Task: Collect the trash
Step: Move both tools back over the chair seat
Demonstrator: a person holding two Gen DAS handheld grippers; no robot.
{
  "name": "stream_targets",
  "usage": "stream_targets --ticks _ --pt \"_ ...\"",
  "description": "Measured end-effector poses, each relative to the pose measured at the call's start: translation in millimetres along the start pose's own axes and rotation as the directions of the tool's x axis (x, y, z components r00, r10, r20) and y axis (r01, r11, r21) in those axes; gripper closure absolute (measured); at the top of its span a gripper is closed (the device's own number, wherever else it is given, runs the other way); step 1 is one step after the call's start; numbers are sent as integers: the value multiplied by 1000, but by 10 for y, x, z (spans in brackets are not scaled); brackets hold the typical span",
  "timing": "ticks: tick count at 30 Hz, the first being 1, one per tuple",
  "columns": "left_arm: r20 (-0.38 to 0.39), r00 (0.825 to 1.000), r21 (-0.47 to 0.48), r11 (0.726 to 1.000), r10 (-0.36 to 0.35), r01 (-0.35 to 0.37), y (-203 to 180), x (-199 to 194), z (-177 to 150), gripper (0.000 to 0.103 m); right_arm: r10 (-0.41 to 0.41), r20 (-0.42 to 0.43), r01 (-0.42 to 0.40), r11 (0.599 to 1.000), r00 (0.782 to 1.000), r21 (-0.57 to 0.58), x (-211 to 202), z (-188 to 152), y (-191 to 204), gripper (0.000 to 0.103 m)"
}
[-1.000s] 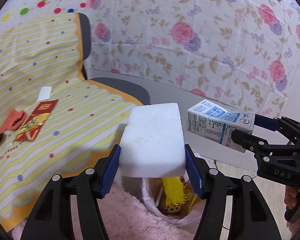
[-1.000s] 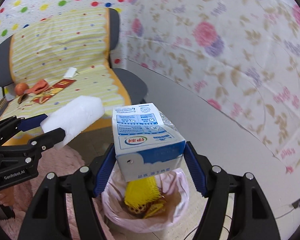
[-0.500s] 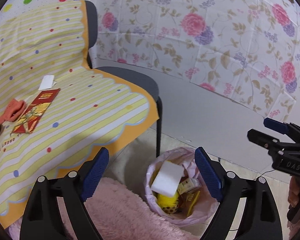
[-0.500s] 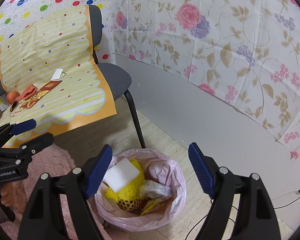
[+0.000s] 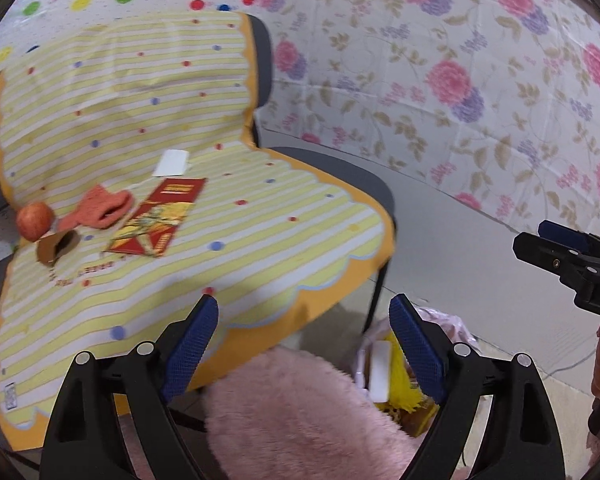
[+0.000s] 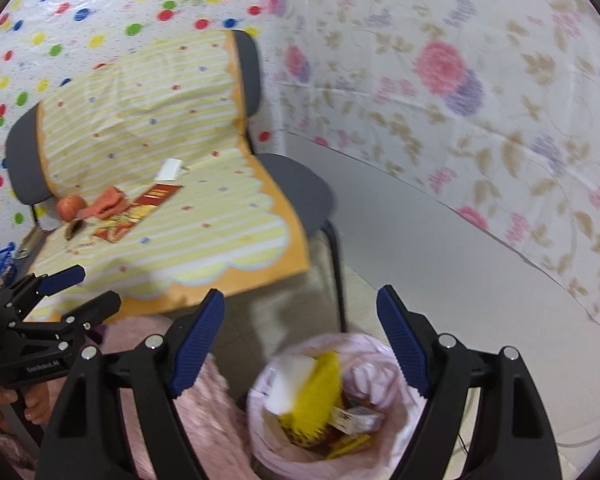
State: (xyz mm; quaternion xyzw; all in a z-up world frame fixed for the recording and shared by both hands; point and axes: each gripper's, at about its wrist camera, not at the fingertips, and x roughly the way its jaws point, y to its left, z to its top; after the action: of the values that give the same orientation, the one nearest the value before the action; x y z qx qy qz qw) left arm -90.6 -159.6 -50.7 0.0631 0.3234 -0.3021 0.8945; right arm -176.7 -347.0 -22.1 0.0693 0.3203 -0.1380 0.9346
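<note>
Both of your grippers are empty with their fingers spread wide: nothing sits between the blue pads of the left gripper [image 5: 304,346] or of the right gripper [image 6: 300,338]. The trash still to be collected lies on the striped cloth [image 5: 260,216] over the chair seat, ahead of and up-left from both sets of fingers: a red packet [image 5: 158,218], a small white card [image 5: 173,163] just beyond it, an orange wad [image 5: 98,212] touching the packet's left side, and a brown scrap [image 5: 56,245] nearer you on the left. The packet's long axis runs away from you, leaning to the right, so it lies roughly along the line of your left fingers, not across it. Your left hand is the nearer one; the right gripper hangs over the pink-lined trash bin [image 6: 380,350], which sits below and between its fingers, well apart from the seat. An apple [image 5: 35,221] rests beside the wad; whether it counts as trash is your call. In the left view the bin is mostly hidden behind the right-hand finger and the pink rug [image 5: 300,412]. The right view is blurred, so the small things on the seat are hard to tell apart, and the chair's far left edge is cut off.
</note>
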Motion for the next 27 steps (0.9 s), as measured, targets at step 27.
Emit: stream_targets --ticks 27 --pt "-123 890 -325 830 439 -454 2346 122 224 18 249 -82 -261 942 965 -210 1556 1125 1546 49"
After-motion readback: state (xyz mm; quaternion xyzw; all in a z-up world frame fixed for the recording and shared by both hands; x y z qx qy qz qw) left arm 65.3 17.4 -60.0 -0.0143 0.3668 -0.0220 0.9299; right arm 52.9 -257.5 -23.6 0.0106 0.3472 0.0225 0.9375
